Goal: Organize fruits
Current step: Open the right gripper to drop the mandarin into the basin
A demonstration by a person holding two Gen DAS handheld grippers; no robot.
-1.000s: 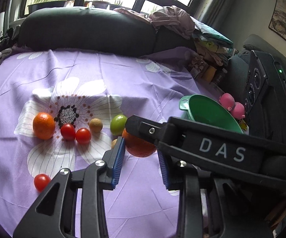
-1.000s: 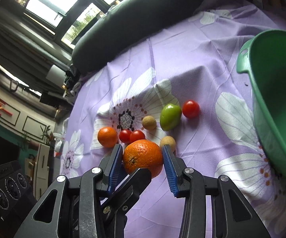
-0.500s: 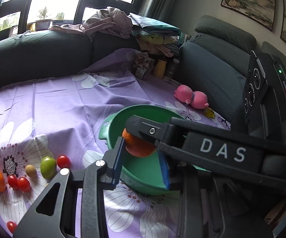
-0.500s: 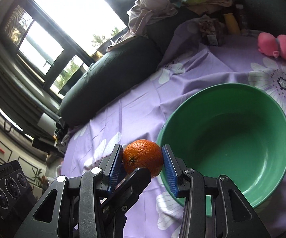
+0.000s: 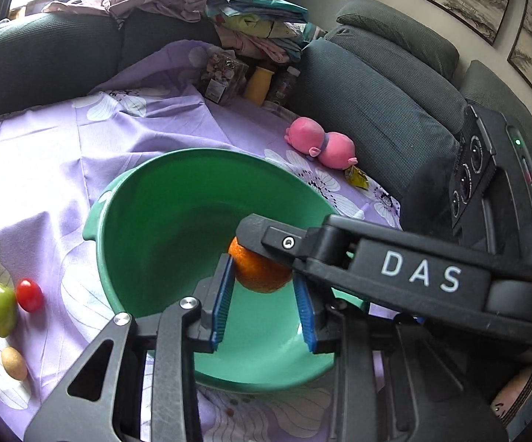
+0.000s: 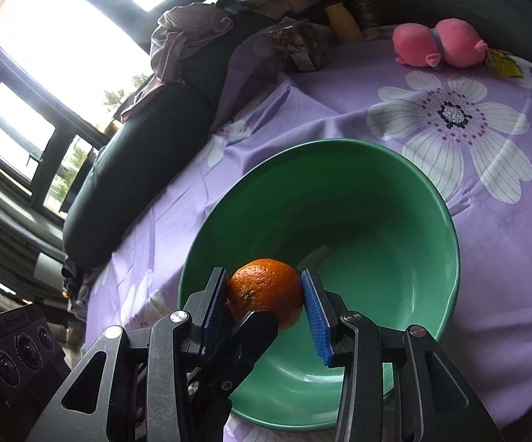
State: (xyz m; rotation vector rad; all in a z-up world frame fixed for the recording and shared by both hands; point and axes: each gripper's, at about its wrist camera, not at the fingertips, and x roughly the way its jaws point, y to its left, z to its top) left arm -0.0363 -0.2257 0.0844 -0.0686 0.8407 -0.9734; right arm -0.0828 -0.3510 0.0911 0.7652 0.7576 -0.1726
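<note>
Both grippers hold one large orange (image 6: 265, 293) together over the inside of a green bowl (image 6: 413, 199). My right gripper (image 6: 264, 296) is shut on the orange, blue pads against its sides. My left gripper (image 5: 264, 289) also has the orange (image 5: 256, 272) between its blue pads; the right gripper's black finger crosses in front and hides the orange's top. The bowl (image 5: 148, 199) holds nothing else. On the purple cloth at the left edge lie a green fruit (image 5: 2, 309), a red tomato (image 5: 29, 294) and small tan fruits (image 5: 14, 362).
A pink plush toy (image 5: 319, 143) lies beyond the bowl; it also shows in the right wrist view (image 6: 437, 44). A snack bag (image 5: 223, 75) and a yellow bottle (image 5: 260, 81) stand at the cloth's far edge. Dark sofa cushions (image 5: 369, 107) and piled clothes (image 5: 229, 11) surround the cloth.
Both grippers carried the orange from the fruit row on the left to over the green bowl and lowered it toward the bowl's inside. The grip has not changed.
</note>
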